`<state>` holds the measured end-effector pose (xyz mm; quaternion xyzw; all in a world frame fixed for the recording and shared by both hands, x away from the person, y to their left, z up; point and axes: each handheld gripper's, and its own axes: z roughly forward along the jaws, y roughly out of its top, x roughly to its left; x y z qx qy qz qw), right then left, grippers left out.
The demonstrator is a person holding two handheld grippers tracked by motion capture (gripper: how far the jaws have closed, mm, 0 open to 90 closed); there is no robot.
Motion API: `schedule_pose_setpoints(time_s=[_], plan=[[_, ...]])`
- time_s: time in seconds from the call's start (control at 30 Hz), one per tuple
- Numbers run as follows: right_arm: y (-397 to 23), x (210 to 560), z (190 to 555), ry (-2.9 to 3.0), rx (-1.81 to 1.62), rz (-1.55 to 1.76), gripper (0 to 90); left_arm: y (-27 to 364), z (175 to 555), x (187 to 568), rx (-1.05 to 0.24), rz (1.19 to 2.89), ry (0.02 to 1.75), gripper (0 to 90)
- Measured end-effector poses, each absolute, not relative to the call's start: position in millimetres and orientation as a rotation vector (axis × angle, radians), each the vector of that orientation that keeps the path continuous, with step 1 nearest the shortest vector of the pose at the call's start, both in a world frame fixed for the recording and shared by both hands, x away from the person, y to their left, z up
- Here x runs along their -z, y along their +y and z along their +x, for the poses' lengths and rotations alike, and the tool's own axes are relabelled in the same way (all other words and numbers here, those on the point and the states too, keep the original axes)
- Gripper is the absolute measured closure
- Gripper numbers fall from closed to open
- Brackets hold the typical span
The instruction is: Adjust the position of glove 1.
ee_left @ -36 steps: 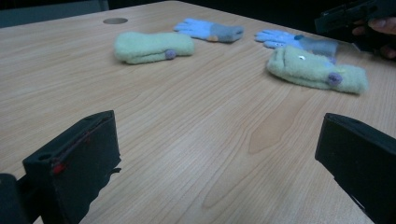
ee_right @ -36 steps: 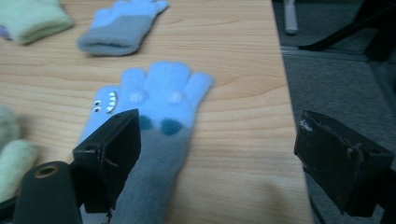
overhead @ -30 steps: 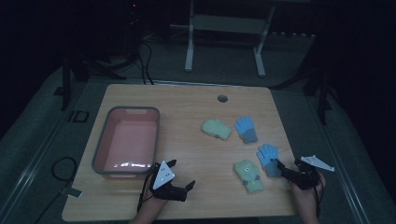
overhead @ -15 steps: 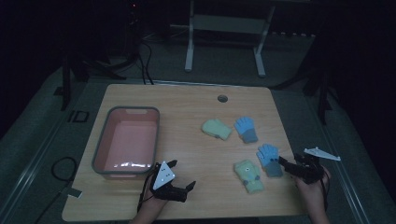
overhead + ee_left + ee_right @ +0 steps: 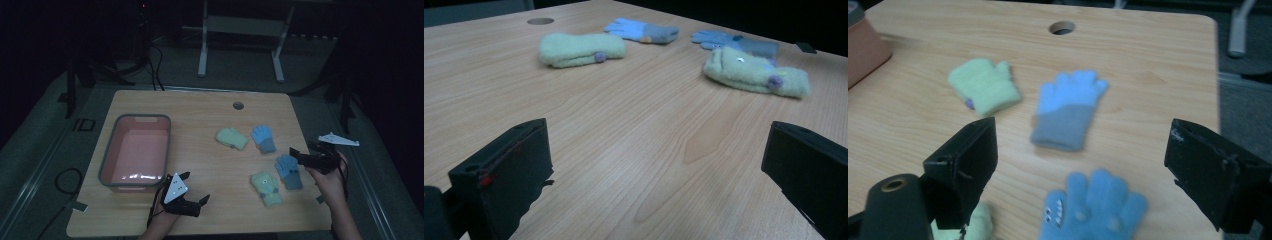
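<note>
Two blue gloves and two green mittens lie on the right half of the wooden table (image 5: pixel 200 110). My right gripper (image 5: pixel 298 157) hangs just right of the nearer blue glove (image 5: pixel 288 171), lifted clear of it. Its jaws have just been opening and nothing is between them. The right gripper view looks down past the right gripper (image 5: pixel 1083 137) onto the nearer blue glove (image 5: pixel 1093 207), the farther blue glove (image 5: pixel 1068 110) and a green mitten (image 5: pixel 983 87). My left gripper (image 5: pixel 196 188) rests open near the front edge. Ahead of the left gripper (image 5: pixel 659 145) lie the mittens (image 5: pixel 579 49) (image 5: pixel 754 72).
A pink bin (image 5: pixel 107 155) with a grey rim stands on the table's left half, just behind my left gripper. A round cable hole (image 5: pixel 238 105) sits near the far edge. The table's right edge runs close under my right hand. Dark floor and a white stand lie beyond.
My right gripper has risen and drawn back to the right, away from the nearer blue glove, which stays on the table. The left gripper has kept still.
</note>
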<state>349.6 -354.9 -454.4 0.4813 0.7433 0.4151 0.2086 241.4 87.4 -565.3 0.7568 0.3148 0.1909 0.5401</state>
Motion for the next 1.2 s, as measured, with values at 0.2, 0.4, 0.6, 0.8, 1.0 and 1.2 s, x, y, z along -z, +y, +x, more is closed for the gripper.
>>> schedule_pose_setpoints(time_s=[0.2, 0.4, 0.6, 0.8, 1.0, 1.2], plan=[[-333, 455, 367, 2.162, -1.14, 1.284, 13.7, 87, 241, 565, -0.451, 1.799, 0.747, 0.0], [-312, 455, 379, 2.223, -1.135, 1.245, 11.1, 88, 242, 565, -0.447, 1.8, 0.746, 0.0], [-289, 455, 387, 2.274, -1.161, 1.169, 10.7, 87, 242, 565, -0.449, 1.803, 0.745, 0.0], [-265, 453, 400, 2.345, -1.18, 1.085, 14.0, 87, 242, 565, -0.448, 1.804, 0.744, 0.0], [-241, 458, 416, 2.44, -1.154, 0.99, 22.0, 88, 242, 565, -0.444, 1.803, 0.747, 0.0], [-215, 473, 432, 2.5, -1.124, 0.941, 36.5, 87, 242, 565, -0.44, 1.807, 0.74, 0.0]])
